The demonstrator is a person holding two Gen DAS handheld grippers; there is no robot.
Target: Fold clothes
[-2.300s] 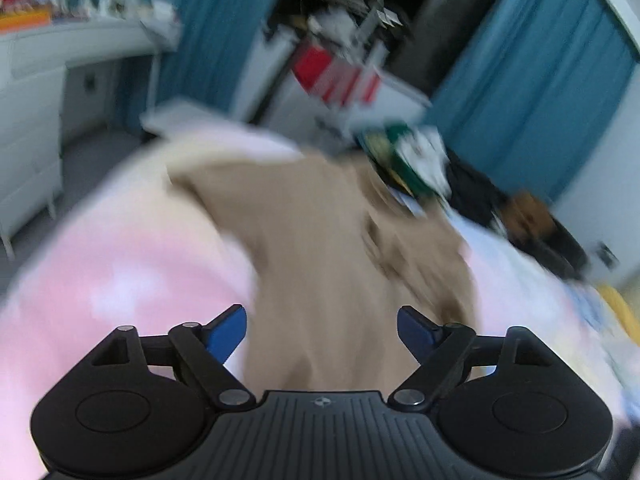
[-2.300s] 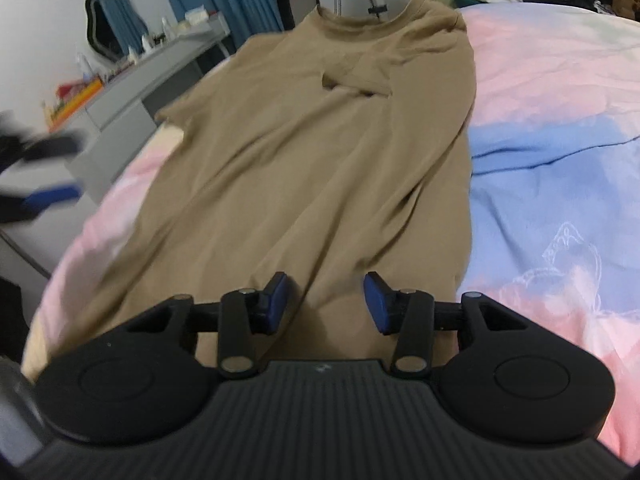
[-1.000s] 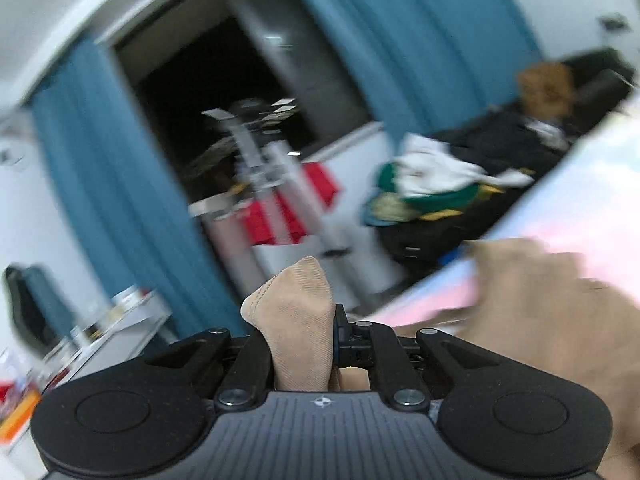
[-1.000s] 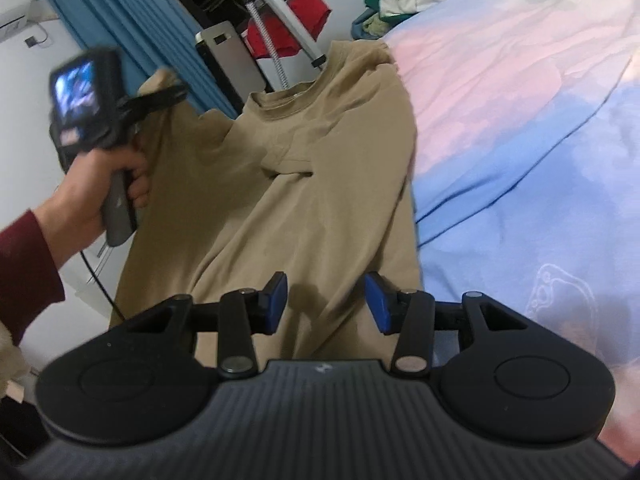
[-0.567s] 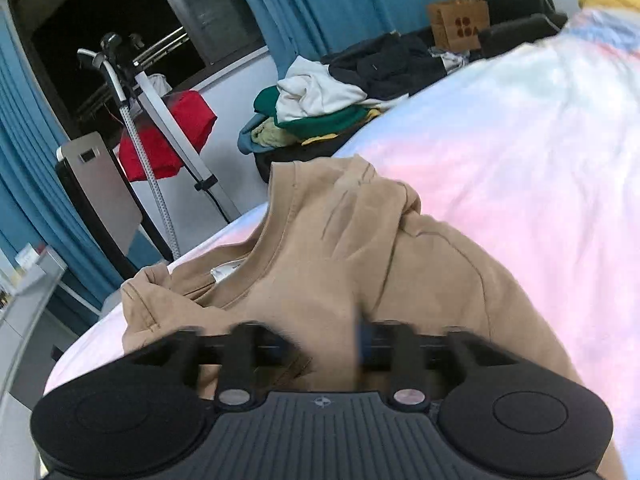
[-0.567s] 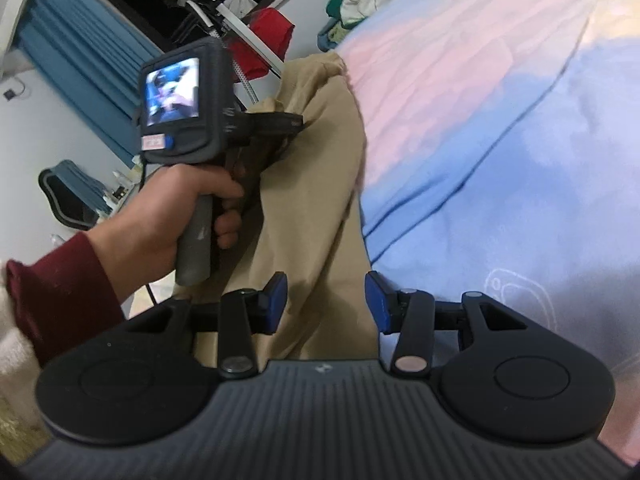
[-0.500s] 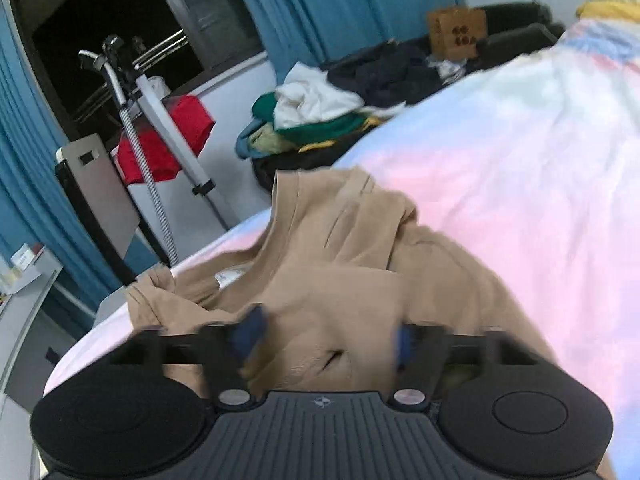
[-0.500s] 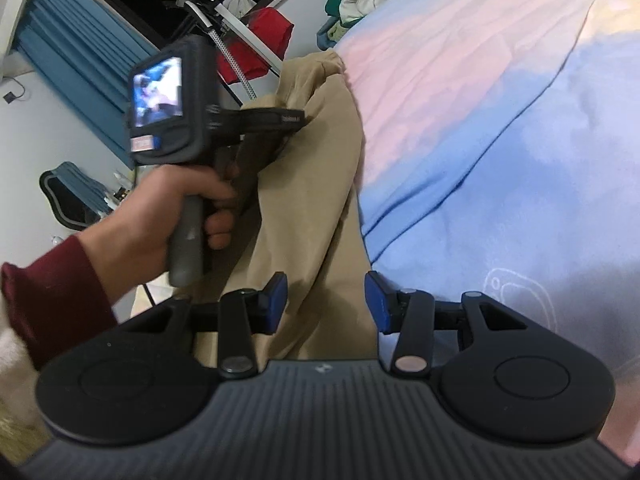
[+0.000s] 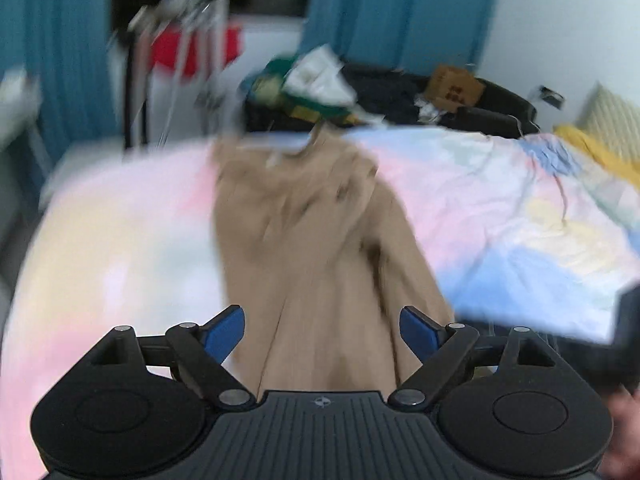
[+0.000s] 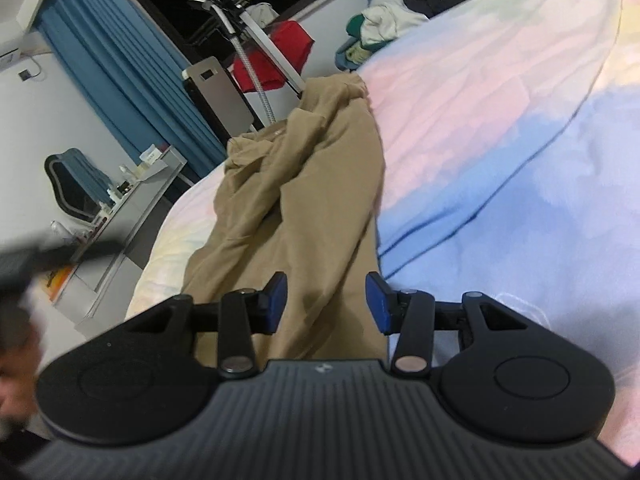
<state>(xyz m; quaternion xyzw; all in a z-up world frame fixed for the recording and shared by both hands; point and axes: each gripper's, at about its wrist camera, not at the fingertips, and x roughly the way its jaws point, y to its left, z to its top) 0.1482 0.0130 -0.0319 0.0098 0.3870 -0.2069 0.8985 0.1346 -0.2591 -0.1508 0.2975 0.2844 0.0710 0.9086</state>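
Tan cotton long-sleeve shirt (image 10: 304, 200) lies on the bed with the pastel pink, blue and yellow bedspread (image 10: 500, 128), folded lengthwise into a narrow strip running away from both cameras toward the far bed edge. Collar end bunched and rumpled at the far end, near the bed's edge. Left wrist view is motion-blurred; the shirt (image 9: 316, 248) reads there as a tan band down the middle of the bedspread (image 9: 500, 216).

Left tool (image 9: 322, 326): blue pads wide apart and opening; shirt fabric shows in the gap beyond them, pads not pressing on it, nothing gripped. Right tool (image 10: 326, 300): blue pads apart, about half spread, over the near end of the shirt; fabric shows in the gap, neither pad touching it as far as visible, nothing clamped.

In the right wrist view, a dark blurred shape at the left edge is the left tool's body with the person's hand (image 10: 12, 356), too smeared for detail.

Background: blue curtains (image 10: 132, 80), dark window, garment steamer stand with a red cloth (image 10: 280, 54) hanging by it, heap of mixed clothes (image 10: 380, 20) past the bed's far side, grey counter with small bottles (image 10: 132, 196) along the left wall, cardboard box (image 9: 454, 86) on a dark sofa, yellow blanket (image 9: 592, 148) at the right of the bed.
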